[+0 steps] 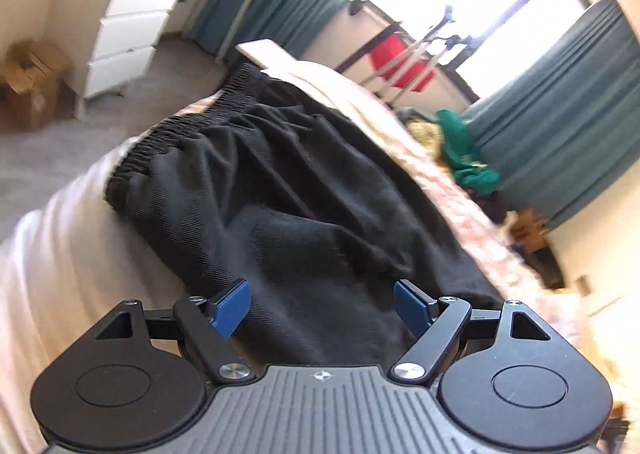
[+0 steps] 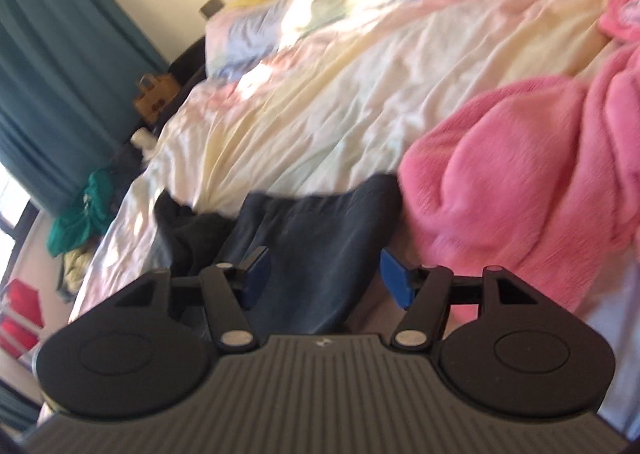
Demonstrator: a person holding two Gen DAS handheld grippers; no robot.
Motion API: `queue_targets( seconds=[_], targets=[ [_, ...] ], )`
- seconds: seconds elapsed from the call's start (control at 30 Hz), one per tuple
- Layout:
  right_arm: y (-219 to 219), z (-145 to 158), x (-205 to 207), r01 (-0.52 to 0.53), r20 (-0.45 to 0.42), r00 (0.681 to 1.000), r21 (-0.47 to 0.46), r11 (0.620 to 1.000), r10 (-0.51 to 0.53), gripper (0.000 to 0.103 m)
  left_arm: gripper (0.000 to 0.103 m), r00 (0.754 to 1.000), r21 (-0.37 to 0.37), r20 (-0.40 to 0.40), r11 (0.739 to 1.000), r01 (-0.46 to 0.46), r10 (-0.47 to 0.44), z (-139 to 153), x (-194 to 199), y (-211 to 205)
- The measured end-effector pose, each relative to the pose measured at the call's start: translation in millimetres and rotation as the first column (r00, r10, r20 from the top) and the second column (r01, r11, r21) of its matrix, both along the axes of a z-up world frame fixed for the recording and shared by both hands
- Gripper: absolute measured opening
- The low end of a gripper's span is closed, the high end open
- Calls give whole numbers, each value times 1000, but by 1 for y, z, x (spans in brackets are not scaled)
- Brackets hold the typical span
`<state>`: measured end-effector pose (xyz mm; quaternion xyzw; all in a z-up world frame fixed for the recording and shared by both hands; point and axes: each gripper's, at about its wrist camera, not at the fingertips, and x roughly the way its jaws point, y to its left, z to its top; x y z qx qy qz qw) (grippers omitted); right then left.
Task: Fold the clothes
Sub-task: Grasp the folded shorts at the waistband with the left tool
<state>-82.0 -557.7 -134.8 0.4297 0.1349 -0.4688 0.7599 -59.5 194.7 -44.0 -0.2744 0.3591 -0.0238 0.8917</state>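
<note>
Black shorts [image 1: 280, 182] lie spread on bed [image 1: 60, 254], waistband far, rumpled, possibly folded once. Left gripper [image 1: 322, 306] and right gripper [image 2: 324, 274] hover over them, jaws apart, empty. Pink blanket [image 2: 520, 182] right.

No legible text, brand name, number or sign appears in either wrist view. A small round emblem without letters is embossed on the ribbed housing of the left gripper [image 1: 322, 308] and likewise the right gripper [image 2: 325, 276].
</note>
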Motion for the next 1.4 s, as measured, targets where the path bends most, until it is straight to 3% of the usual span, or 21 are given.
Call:
queue_targets(
  seconds=[0.13,0.2,0.27,0.43,0.57,0.67,0.73,0.83,0.93,0.97,1.2,1.4],
  targets=[
    [-1,3,-7,79,-31,996,-74,994,-81,65,81,1000,89,-18,996,-13,14,3,0,-8],
    [-7,-5,-3,79,-75,994,-46,996,-83,65,81,1000,104,-15,994,-24,26,4,-2,-9],
    [-15,-18,1,65,-71,995,27,998,-63,79,82,998,101,-9,993,-54,55,3,-6,-6],
    [-26,-42,14,-24,25,999,169,985,20,82,90,987,41,-36,987,-154,156,-3,-2,11],
    [-25,-51,34,-119,83,991,202,972,104,82,93,971,-12,-72,974,-228,227,-9,-1,30],
    [-24,-54,46,-162,70,986,208,965,150,84,94,955,-63,-77,955,-290,285,-10,-8,44],
    [-23,-49,48,-164,78,985,162,973,154,79,95,942,-103,-80,938,-332,325,-11,-14,52],
    [-23,-44,50,-181,61,983,115,977,175,54,96,921,-133,-74,912,-389,382,-11,-23,62],
    [-24,-44,45,-145,38,989,110,983,142,15,96,897,-151,-86,884,-441,433,-12,-30,70],
    [-25,-44,43,-135,35,991,107,985,132,8,96,889,-159,-94,875,-457,447,-13,-32,73],
    [-22,-33,36,-147,40,989,33,989,145,6,96,841,-204,-136,816,-541,524,-17,-46,89],
    [-17,-22,39,-174,-6,985,-31,984,174,6,96,841,-246,-195,805,-540,504,-28,-42,97]
  ],
)
